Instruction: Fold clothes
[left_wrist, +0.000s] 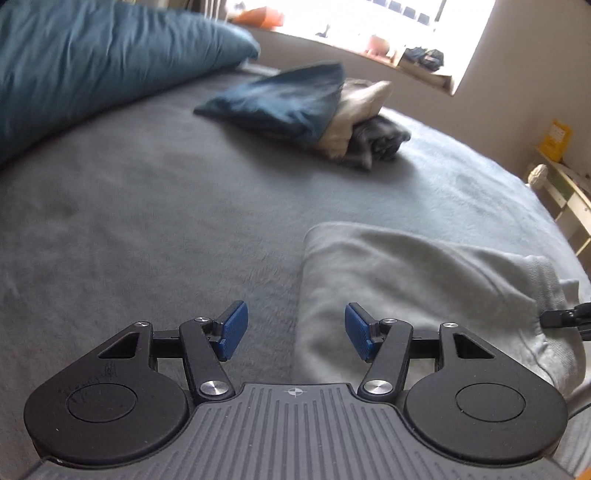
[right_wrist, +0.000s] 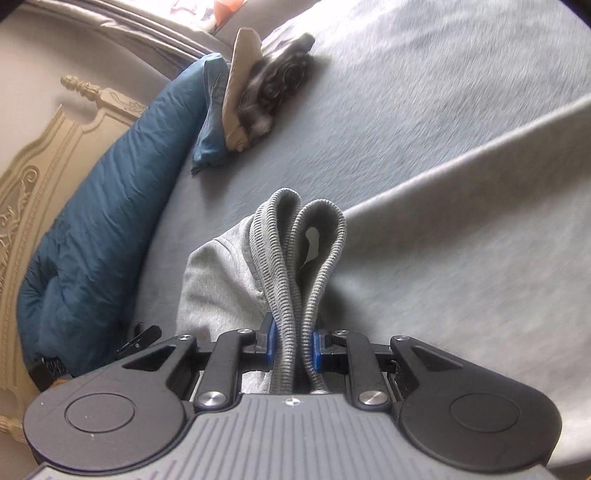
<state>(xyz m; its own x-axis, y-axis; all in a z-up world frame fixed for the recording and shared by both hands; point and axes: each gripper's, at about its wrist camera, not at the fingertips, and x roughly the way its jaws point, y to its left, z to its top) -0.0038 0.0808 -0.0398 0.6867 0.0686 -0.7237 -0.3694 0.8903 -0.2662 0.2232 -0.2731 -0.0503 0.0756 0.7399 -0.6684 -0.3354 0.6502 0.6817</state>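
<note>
A light grey sweatshirt (left_wrist: 406, 288) lies folded on the grey bed cover (left_wrist: 147, 221), in the lower right of the left wrist view. My left gripper (left_wrist: 295, 332) is open and empty, hovering over the garment's left edge. My right gripper (right_wrist: 293, 347) is shut on the sweatshirt's ribbed hem (right_wrist: 295, 258), which is doubled over and stands up between the blue pads. The sweatshirt body (right_wrist: 221, 277) hangs to the left of the hem. The tip of the right gripper (left_wrist: 565, 317) shows at the right edge of the left wrist view, at the ribbed hem.
A pile of folded clothes, dark blue, beige and grey plaid (left_wrist: 314, 110), sits further up the bed; it also shows in the right wrist view (right_wrist: 255, 99). A teal pillow (left_wrist: 92, 66) lies against the carved headboard (right_wrist: 44, 166). A window sill (left_wrist: 406, 59) and a shelf (left_wrist: 565, 195) stand beyond.
</note>
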